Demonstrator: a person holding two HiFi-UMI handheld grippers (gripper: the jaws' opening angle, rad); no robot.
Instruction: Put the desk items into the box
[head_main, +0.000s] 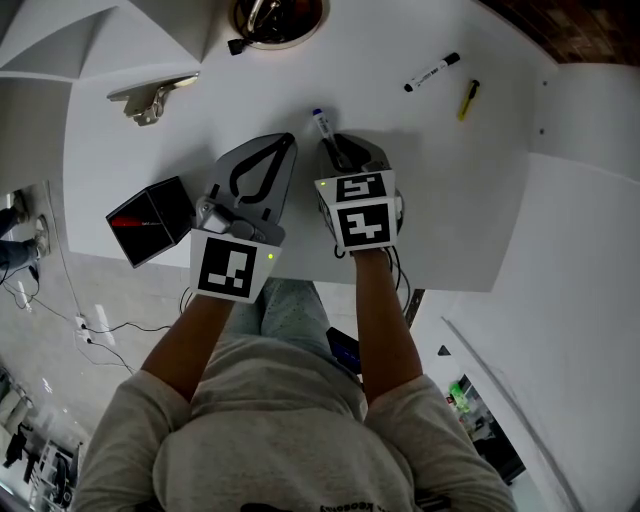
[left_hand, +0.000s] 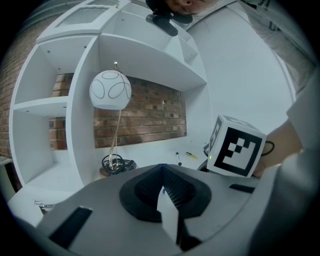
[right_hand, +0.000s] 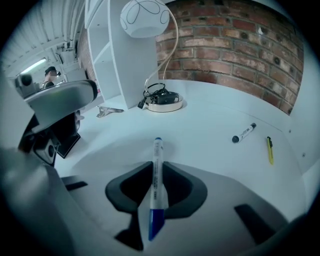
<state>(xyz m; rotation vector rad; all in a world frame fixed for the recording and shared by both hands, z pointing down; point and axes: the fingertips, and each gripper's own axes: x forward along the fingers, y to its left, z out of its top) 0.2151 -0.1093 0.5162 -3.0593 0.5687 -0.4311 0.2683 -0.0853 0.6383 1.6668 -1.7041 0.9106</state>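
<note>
My right gripper (head_main: 336, 150) (right_hand: 156, 172) is shut on a white marker with a blue cap (head_main: 324, 127) (right_hand: 157, 150), which points forward over the white desk (head_main: 420, 190). Beside it on the left, my left gripper (head_main: 289, 140) (left_hand: 161, 167) is shut with nothing between its jaws. A black open box (head_main: 150, 220) (right_hand: 65, 131) stands at the desk's near left edge, left of the left gripper. Further back on the right lie a black-capped marker (head_main: 432, 72) (right_hand: 244, 133) and a yellow pen (head_main: 467, 100) (right_hand: 270, 150).
A lamp base with coiled cable (head_main: 278, 18) (right_hand: 161, 102) sits at the back of the desk, its round white shade (left_hand: 110, 89) above. A metal clip (head_main: 150, 102) (right_hand: 110, 111) lies at the back left by white shelving (left_hand: 75, 100). A brick wall (right_hand: 225, 45) stands behind.
</note>
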